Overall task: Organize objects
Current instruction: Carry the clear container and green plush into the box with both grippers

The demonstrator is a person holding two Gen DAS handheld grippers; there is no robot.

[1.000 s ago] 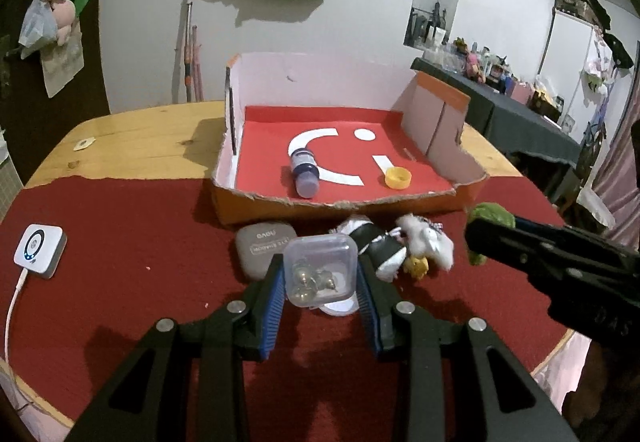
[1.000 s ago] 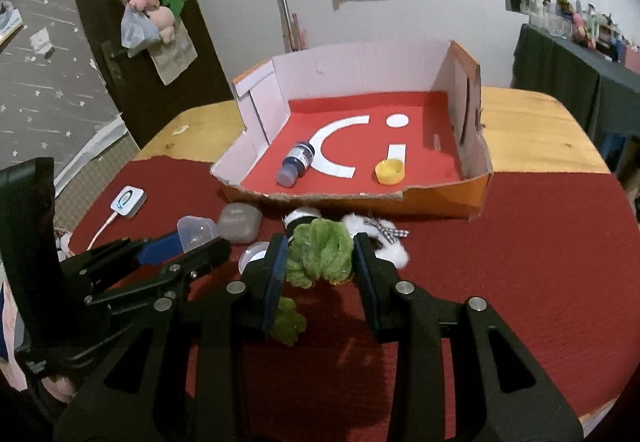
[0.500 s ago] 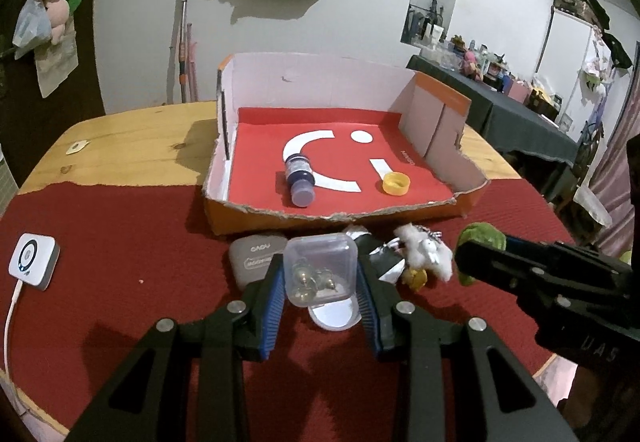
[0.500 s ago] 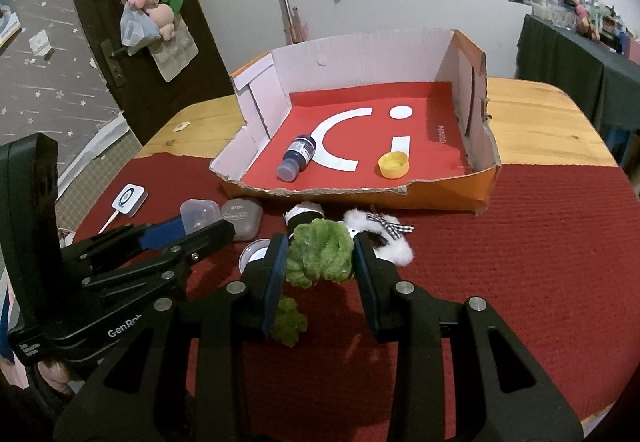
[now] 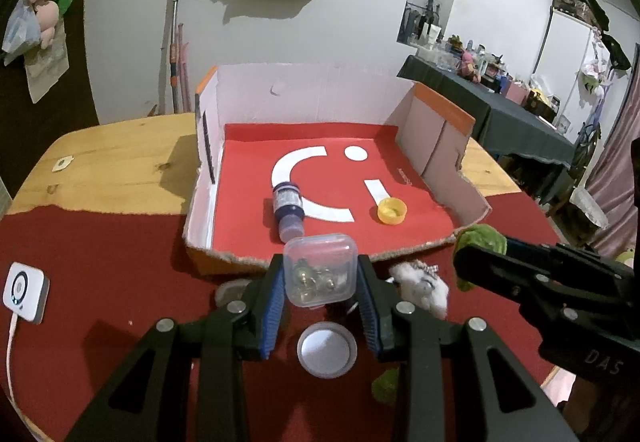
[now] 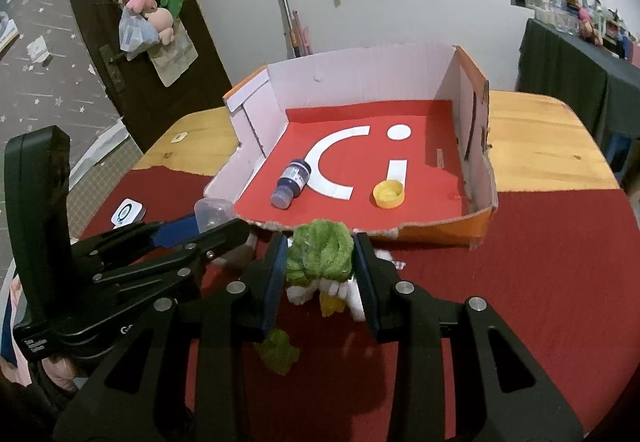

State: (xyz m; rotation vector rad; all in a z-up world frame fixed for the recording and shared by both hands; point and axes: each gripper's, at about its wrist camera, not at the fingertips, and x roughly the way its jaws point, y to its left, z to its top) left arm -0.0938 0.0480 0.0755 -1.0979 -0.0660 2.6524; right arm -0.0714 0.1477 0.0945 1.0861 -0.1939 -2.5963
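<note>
Left tongs (image 5: pixel 320 282): closed on a small clear plastic case with metal bits inside (image 5: pixel 320 269), the blue pads pressing both its sides.
Right tongs (image 6: pixel 320 262): closed on a fuzzy green plush toy (image 6: pixel 320 252); a green scrap of it is hanging below the jaws.
Change over the last second: both tongs are carrying their loads forward; the shallow cardboard box with a red floor and white markings (image 5: pixel 304 94) is now filling more of each view, and the clear case is now overlapping the box's torn front edge in the left view.
Meaning for the task: both items are judged to be on their way into the box; neither is released yet.
Already in the box: a dark blue bottle lying on its side (image 5: pixel 287 208) and a yellow cap (image 5: pixel 392 211), well apart.
Waiting on the red cloth of the desk (image 5: pixel 100 242): a white fluffy toy (image 5: pixel 420 284) and a round grey lid (image 5: pixel 327 352).
Left view only: the grey lid, directly under the tongs.
Right view only: the white toy lying just beneath the green plush, and the clear case shown from the side as lifted off the desk.
</note>
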